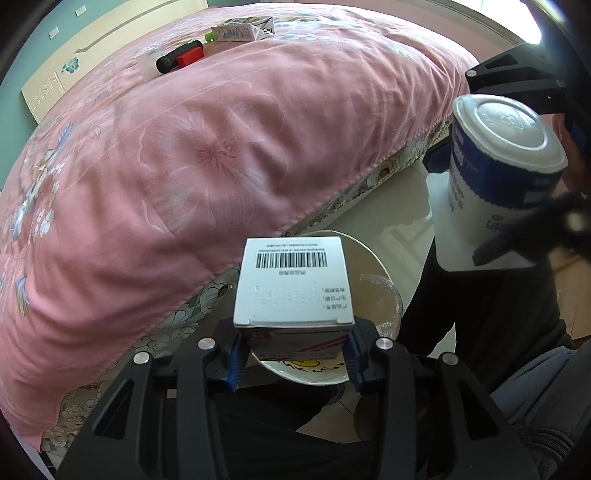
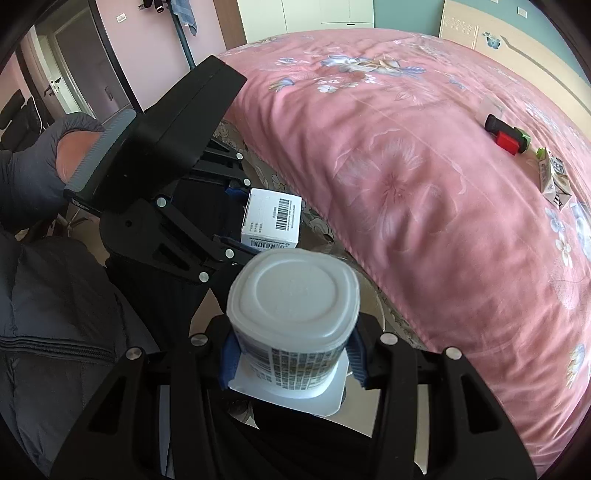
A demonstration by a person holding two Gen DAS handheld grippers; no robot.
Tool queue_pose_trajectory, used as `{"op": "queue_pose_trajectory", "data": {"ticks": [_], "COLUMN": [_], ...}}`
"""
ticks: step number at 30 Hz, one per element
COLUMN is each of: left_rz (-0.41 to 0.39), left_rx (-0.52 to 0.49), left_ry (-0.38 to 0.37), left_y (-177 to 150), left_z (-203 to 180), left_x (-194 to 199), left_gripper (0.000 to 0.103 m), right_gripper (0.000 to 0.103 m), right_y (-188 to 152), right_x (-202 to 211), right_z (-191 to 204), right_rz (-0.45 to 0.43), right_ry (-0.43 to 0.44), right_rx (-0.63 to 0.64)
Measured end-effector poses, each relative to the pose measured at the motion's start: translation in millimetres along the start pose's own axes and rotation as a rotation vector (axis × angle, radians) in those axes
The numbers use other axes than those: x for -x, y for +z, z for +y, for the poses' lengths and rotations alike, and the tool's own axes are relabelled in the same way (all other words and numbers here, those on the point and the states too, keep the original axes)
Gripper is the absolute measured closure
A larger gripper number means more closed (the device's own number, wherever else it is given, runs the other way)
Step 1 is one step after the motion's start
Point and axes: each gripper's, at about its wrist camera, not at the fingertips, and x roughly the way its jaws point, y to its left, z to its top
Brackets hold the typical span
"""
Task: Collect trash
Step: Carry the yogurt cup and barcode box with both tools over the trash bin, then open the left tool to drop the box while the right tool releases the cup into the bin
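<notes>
The left tool point(image 1: 293, 356) is clamped on a small white box point(image 1: 291, 284) with a barcode, its blue pads pressed to both sides, above a white bin point(image 1: 373, 273) lined with clear plastic on the floor by the bed's edge. The right tool point(image 2: 291, 360) grips a yogurt cup point(image 2: 293, 306), held bottom outward, close beside the box. Far up the pink bed point(image 1: 184, 166), near its headboard edge, lie a milk carton point(image 1: 240, 31) and a black-and-red object point(image 1: 181, 57).
</notes>
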Motion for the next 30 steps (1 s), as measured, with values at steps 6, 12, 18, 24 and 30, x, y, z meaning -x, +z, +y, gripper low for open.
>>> {"op": "queue_pose_trajectory", "data": {"ticks": [6,12,18,24,30], "left_rz": [0.042,0.086,0.123,0.154,0.187], "left_rx": [0.001,0.014,0.025,0.05,0.073], "left_ry": [-0.015,-0.03,-0.045,-0.067,-0.089], "left_y": [-5.3,-9.9,-12.7,-13.4,-17.8], "left_z": [-3.0,-1.5,-1.2,1.3,5.7], "left_x": [-21.3,-43.9,-66.7,-89.4,-106.7], "left_gripper": [0.058,0.058,0.058,0.058,0.058], "right_gripper": [0.055,0.055,0.055,0.055,0.055], "right_y": [-7.2,-12.0,-16.2,-21.5,-23.8], "right_x": [-23.5,-43.3,-60.6,-82.1,-103.4], "right_z": [-5.4,-10.5,-17.4,-26.8,-34.1], "right_rz": [0.027,0.055,0.076,0.113,0.149], "right_ry": [0.02,0.039,0.056,0.075,0.086], "right_rx": [-0.028,-0.053,-0.076,-0.103,-0.138]}}
